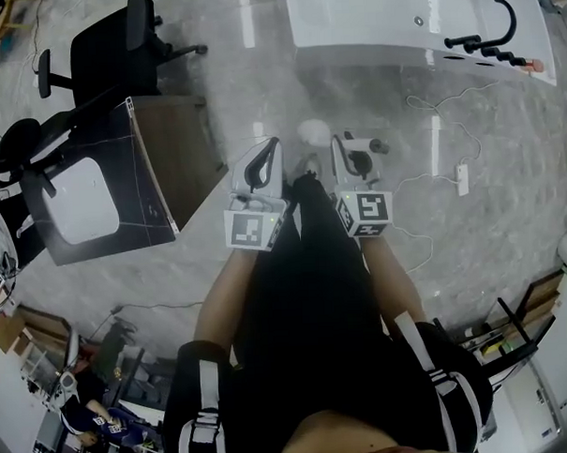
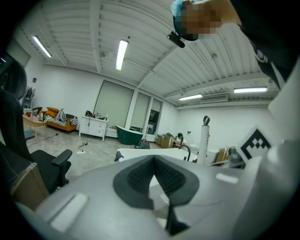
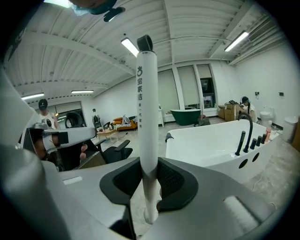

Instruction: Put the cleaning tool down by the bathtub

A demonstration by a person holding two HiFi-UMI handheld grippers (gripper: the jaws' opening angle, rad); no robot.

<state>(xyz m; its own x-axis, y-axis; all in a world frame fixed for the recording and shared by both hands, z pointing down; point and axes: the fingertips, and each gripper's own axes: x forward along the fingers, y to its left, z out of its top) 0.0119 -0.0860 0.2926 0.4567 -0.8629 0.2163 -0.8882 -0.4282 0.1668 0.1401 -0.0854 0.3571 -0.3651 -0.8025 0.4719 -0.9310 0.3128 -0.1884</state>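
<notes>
The right gripper [image 3: 150,165] pinches the white handle of the cleaning tool [image 3: 146,103], which stands upright. The left gripper [image 2: 153,158] has its jaws pressed together, empty. A white bathtub [image 3: 211,140] stands ahead.

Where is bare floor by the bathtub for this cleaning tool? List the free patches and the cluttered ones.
Free: the grey floor along the near side of the bathtub, and the strip between tub and desk. Crowded: to the right a cable and power strip lie across the floor; to the left stand the desk and office chairs.
</notes>
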